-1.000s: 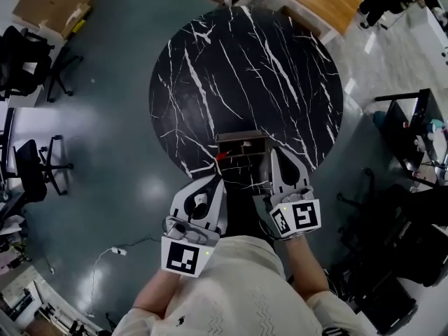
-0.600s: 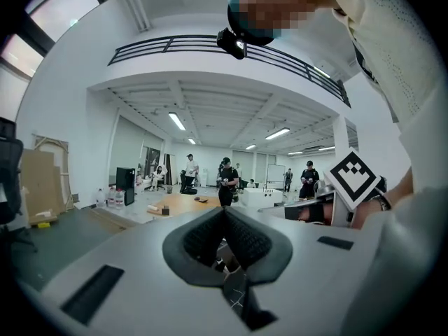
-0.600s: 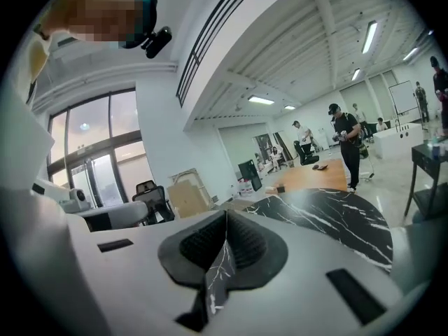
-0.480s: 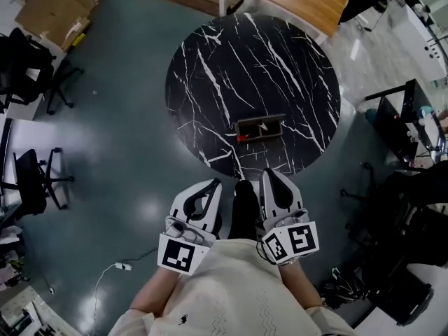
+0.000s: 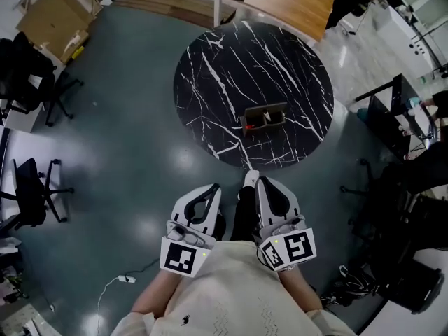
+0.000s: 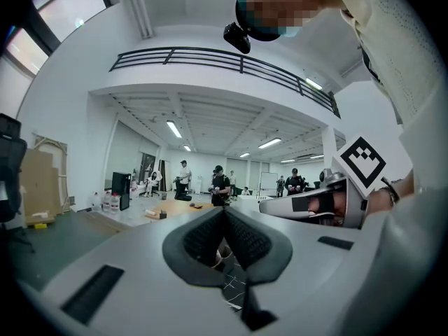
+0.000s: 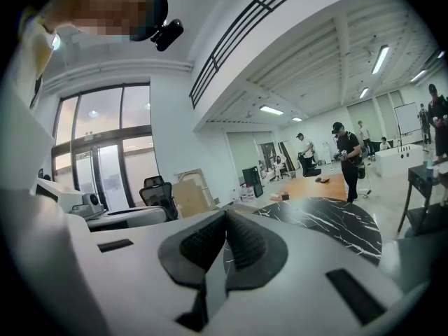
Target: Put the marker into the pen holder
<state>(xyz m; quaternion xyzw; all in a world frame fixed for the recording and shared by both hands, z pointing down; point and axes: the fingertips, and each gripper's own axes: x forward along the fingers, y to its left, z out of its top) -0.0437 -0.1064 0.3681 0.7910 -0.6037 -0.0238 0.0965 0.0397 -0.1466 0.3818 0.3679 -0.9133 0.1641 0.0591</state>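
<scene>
Head view: the holder (image 5: pixel 266 116) sits on the round counter (image 5: pixel 210 68), toward its near edge. A red tip at the holder's left end looks like the marker (image 5: pixel 249 126). It is too small to tell whether it stands inside the holder or only lies against it. The left gripper (image 5: pixel 212 189) and right gripper (image 5: pixel 256 182) hang close to the body over the floor (image 5: pixel 126 138), well apart from the counter. If the marker is only leaning on the holder, a knock to the counter could roll it off the near edge, and neither gripper is close enough to catch it.

Left gripper view: the jaws are pressed together at their tips with nothing between them, so the left gripper (image 6: pixel 224 213) is clenched and empty. A sliver of counter (image 6: pixel 232 285) shows below the jaws. They would have to spread before a re-grasp. Reaching in while clenched would only push the marker away.

Right gripper view: the right gripper (image 7: pixel 225 215) is likewise clenched on nothing, with the counter (image 7: pixel 329 224) lying off to its right. Neither the marker nor the holder can be made out here, so an approach guided by this view alone could miss or tip the holder.
</scene>
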